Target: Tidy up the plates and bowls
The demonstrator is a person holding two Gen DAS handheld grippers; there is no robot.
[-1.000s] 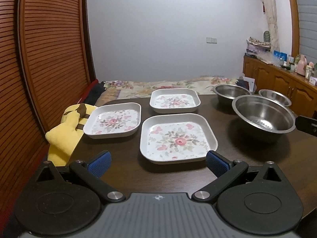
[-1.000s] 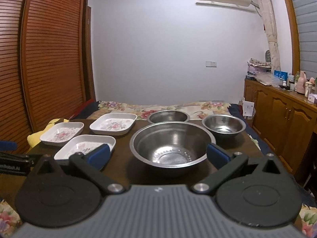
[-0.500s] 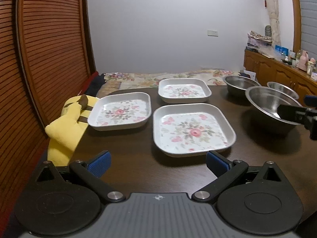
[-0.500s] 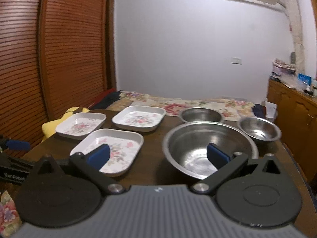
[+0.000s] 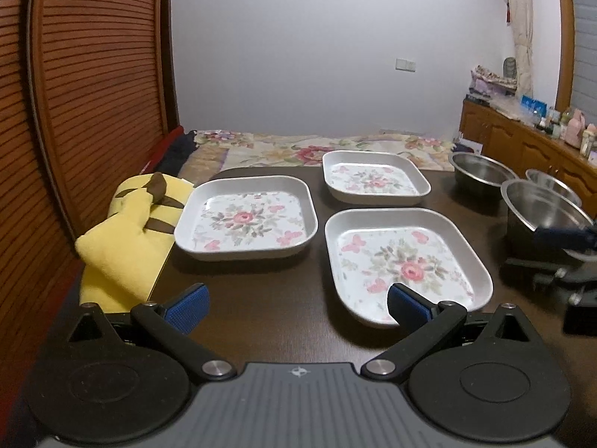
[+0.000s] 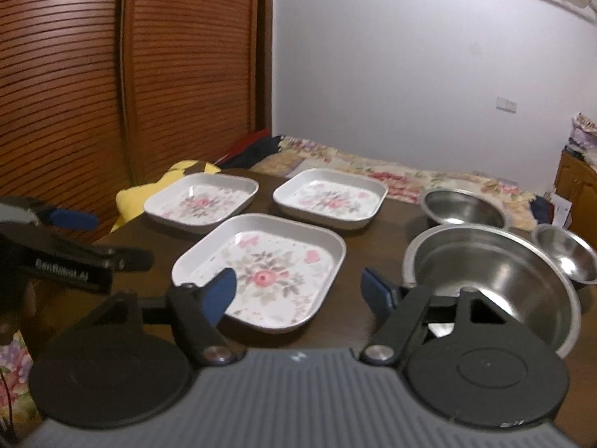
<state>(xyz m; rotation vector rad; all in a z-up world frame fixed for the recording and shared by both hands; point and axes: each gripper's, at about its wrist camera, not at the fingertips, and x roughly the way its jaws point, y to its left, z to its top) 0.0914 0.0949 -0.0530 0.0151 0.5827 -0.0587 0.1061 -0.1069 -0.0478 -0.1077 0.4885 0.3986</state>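
White melamine, by the look of it: three square flowered plates lie apart on the dark table (image 5: 268,298), and three steel bowls stand off to the right of both tools. Our left tool (image 5: 294,308) is spread wide with nothing between its pads; the nearest plate (image 5: 403,261) sits just ahead and to its right, its near corner beside the right pad. Our right tool (image 6: 298,291) is closing, also empty, with that same plate (image 6: 261,265) directly ahead and the big bowl (image 6: 488,280) just right of it.

We judge the plates light, stiff and smooth, so they may slip; the raised rim at a near edge is the place to pinch, one pad inside, one under the lip. The bowls look thin, rigid and slick, best taken by the rolled rim and nested by size.
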